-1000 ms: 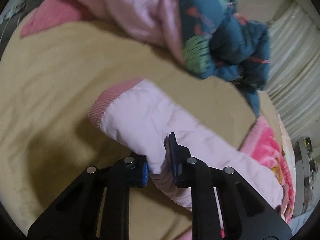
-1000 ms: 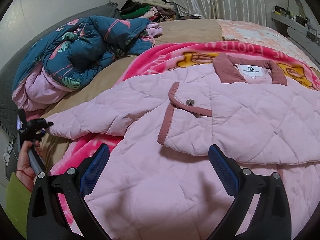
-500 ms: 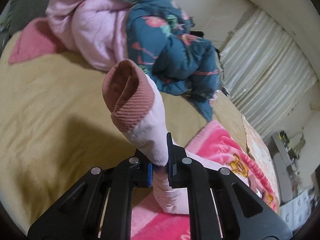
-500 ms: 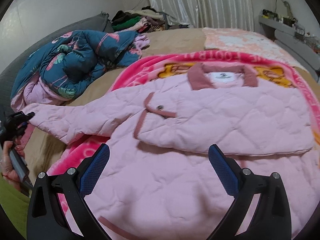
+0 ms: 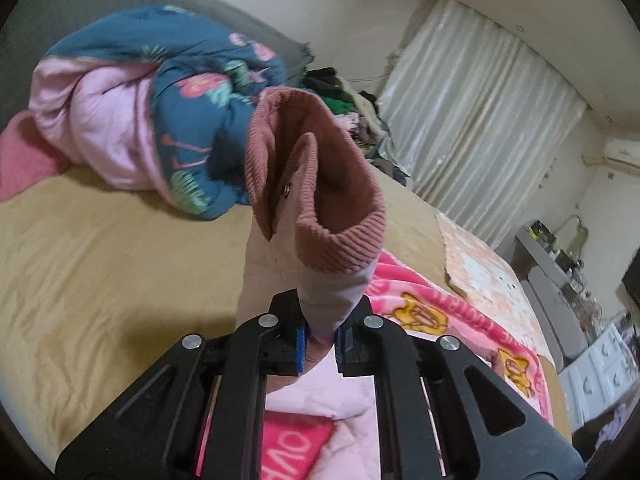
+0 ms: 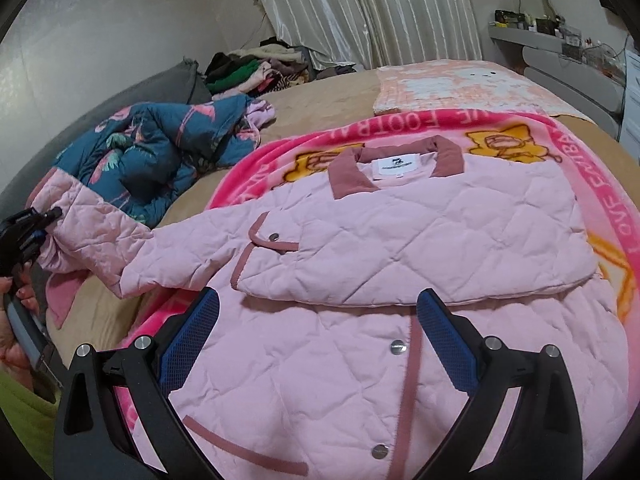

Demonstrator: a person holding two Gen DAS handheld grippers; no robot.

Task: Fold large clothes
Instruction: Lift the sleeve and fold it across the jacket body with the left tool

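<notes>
Left gripper (image 5: 320, 340) pinches the sleeve (image 5: 316, 216) near its cuff (thin bite); right gripper (image 6: 316, 340) spread over the jacket (image 6: 400, 240). The sleeve could slip free.

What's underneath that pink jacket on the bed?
The jacket lies on a pink cartoon blanket, whose edges show around it, over a tan bedsheet. What the blanket's middle looks like under the jacket is covered.

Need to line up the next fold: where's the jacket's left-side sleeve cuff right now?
The cuff is pinched up off the bed in the left gripper, at the far left of the right wrist view, in front of the blue floral quilt.
</notes>
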